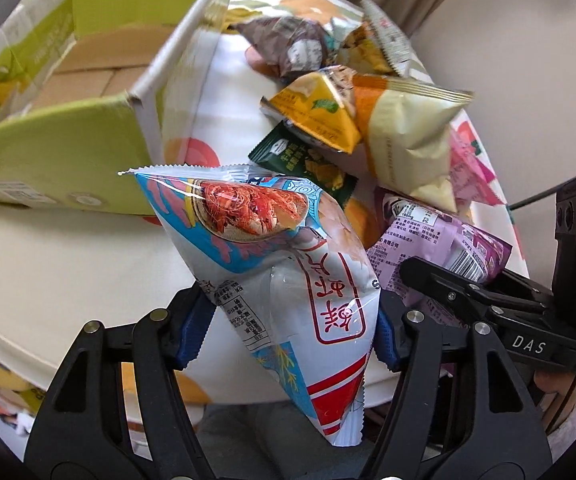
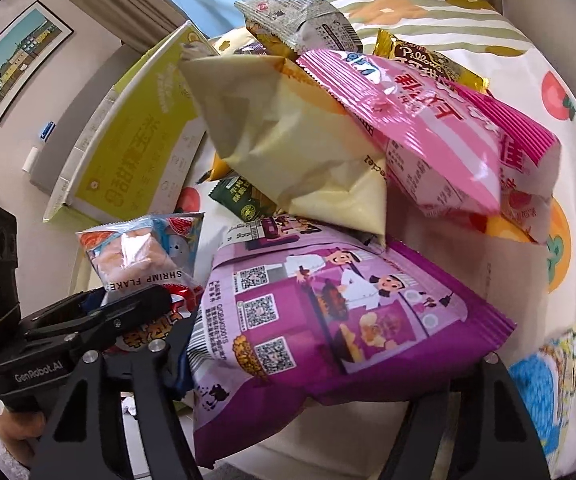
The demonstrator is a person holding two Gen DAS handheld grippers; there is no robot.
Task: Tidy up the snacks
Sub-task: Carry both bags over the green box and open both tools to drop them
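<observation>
Left gripper [image 1: 288, 328]: both blue pads [image 1: 192, 332] pressed against the sides of the shrimp flakes bag [image 1: 280, 264]; jaws partly closed, bag pinched between them and hanging tilted, its sealed top edge toward the green carton [image 1: 60, 152]. Bag appeared clear of the tablecloth [image 1: 48, 264], though contact at its lower end could not be confirmed.

Right gripper [image 2: 316, 376]: jaws partly closed around the purple snack bag [image 2: 328, 312]; bag filled the gap between the fingers. Pads themselves hidden behind the bag, so exact contact points were not visible. From the left wrist view the right gripper's finger lay on the purple bag's near edge.

Carton sat at far left of the table, flaps open, interior showing bare cardboard.

Remaining snacks piled far right of centre: cream bag [image 2: 300, 148] resting on top of the purple bag's far edge, pink bag [image 2: 428, 128] overlapping the cream one, dark green packet [image 2: 244, 200] beneath, yellow packet [image 1: 316, 112] and gold-brown packet [image 2: 424, 60] further back
</observation>
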